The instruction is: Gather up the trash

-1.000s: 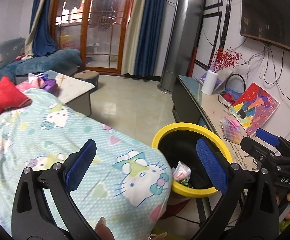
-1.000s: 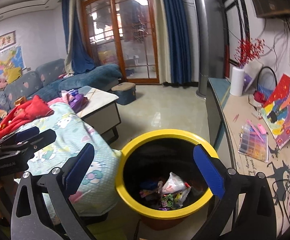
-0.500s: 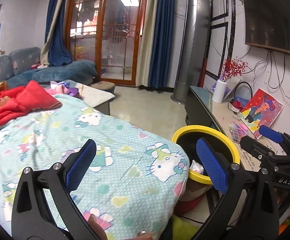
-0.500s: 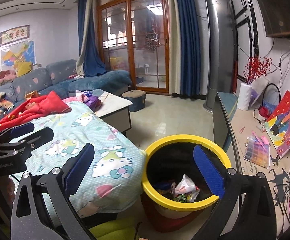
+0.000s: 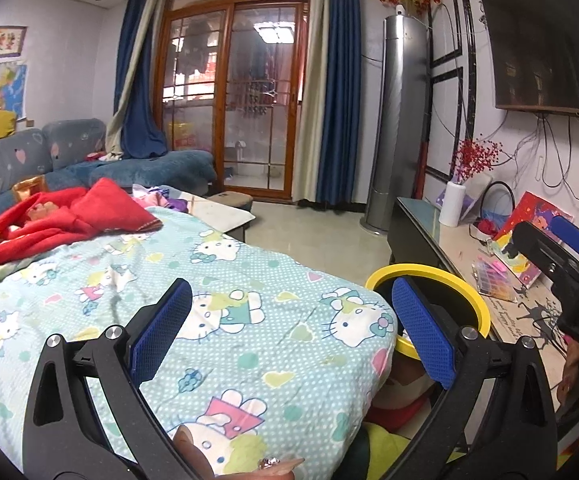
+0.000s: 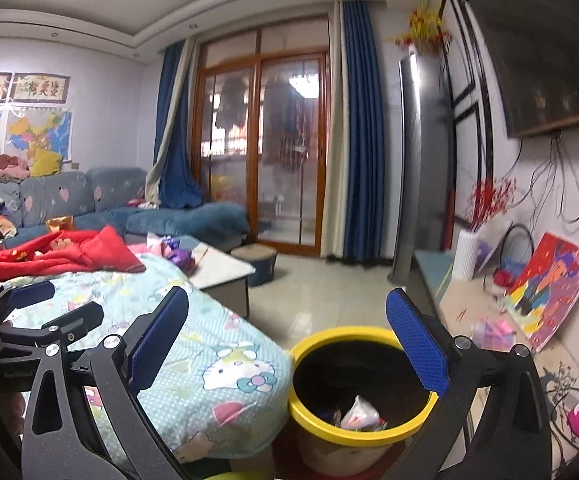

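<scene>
Beside the yellow-rimmed bin, which stands on the floor at the corner of the bed, both claws hang spread wide and hold nothing: the left claw looks out over the blue cartoon-cat bedspread just beside the bin, and the right claw sits above and a little short of the bin's mouth. The trash lies down inside the bin, against its near wall: one white crumpled wrapper is plain to see, with a few coloured scraps around it, too jumbled to count. It looks like thin film or foil, so I judge it light, soft and slippery, likely to crush flat and slide between the pads; a pinch across a bunched fold would hold better than a nip at a loose edge. There is one bin and there are two claws. No loose litter shows on the bedspread near the bin. Farther from the bin, a red cloth lies on the bed, and a small purple heap sits on the low tabletop beyond it; whether that heap is trash I cannot tell.
</scene>
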Tool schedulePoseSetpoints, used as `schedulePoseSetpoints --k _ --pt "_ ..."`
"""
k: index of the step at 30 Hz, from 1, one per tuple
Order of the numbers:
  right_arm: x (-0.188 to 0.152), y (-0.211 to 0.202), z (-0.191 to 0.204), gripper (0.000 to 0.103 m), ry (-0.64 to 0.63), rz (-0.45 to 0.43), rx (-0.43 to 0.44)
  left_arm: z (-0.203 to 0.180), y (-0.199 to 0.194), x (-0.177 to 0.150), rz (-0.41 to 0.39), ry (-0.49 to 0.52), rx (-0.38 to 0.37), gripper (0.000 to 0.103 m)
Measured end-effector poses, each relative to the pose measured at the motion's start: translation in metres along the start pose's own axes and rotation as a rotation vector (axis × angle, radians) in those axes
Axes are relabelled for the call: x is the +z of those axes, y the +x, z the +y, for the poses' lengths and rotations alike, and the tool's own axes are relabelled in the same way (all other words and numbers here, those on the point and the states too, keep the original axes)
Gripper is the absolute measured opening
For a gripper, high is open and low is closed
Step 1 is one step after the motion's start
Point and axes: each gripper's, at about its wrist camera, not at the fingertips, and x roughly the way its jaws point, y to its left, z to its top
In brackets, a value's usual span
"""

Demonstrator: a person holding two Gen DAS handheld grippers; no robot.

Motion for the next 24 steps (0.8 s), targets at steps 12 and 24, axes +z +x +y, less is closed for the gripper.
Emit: schedulePoseSetpoints --k 12,24 --pt "-0.019 0.008 0.013 0.096 0.021 0.042 -0.018 0.01 -0.005 -0.012 -0.024 -0.02 0.02 0.092" --pt "-0.023 0.012 0.016 0.096 0.008 0.057 -0.008 0.011 -0.005 -0.015 -0.02 -0.024 0.012 0.092"
